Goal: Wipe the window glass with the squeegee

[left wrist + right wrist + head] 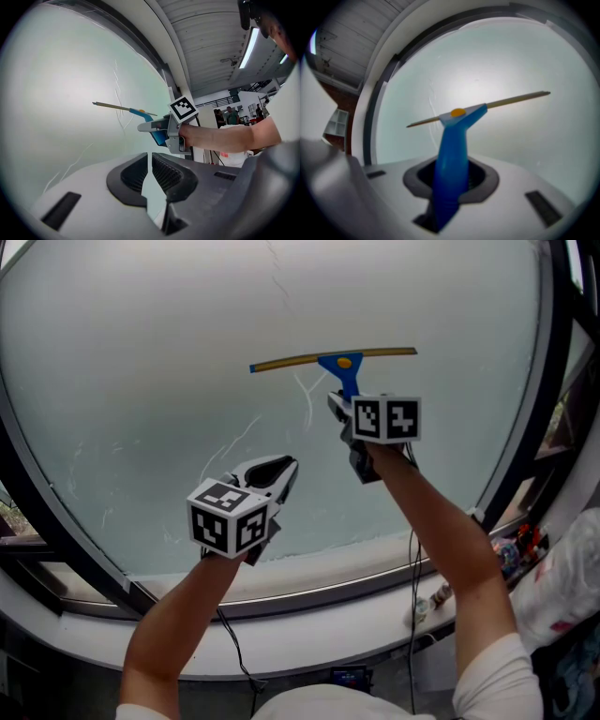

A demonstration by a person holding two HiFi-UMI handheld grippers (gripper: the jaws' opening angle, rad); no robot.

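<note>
Right gripper: jaws clamped on the blue plastic handle of the squeegee, which stands up between them, centre frame. The squeegee's head has an orange-yellow spot, and its long thin yellowish blade runs nearly level, right end a bit higher. In the head view the blade sits upper centre and looks to be against the pale frosted window glass. Faint white streaks run down the glass under the blade.

Left gripper: jaws drawn together with only a thin slit between the black ribbed pads, nothing held. It is raised at centre-left of the head view, lower than the right gripper and apart from the squeegee.

Each gripper's marker cube shows black-and-white squares only, no readable text.

A dark window frame curves round the pane, with a white sill below. At lower right lies a whitish plastic bag; I cannot tell what it holds.
</note>
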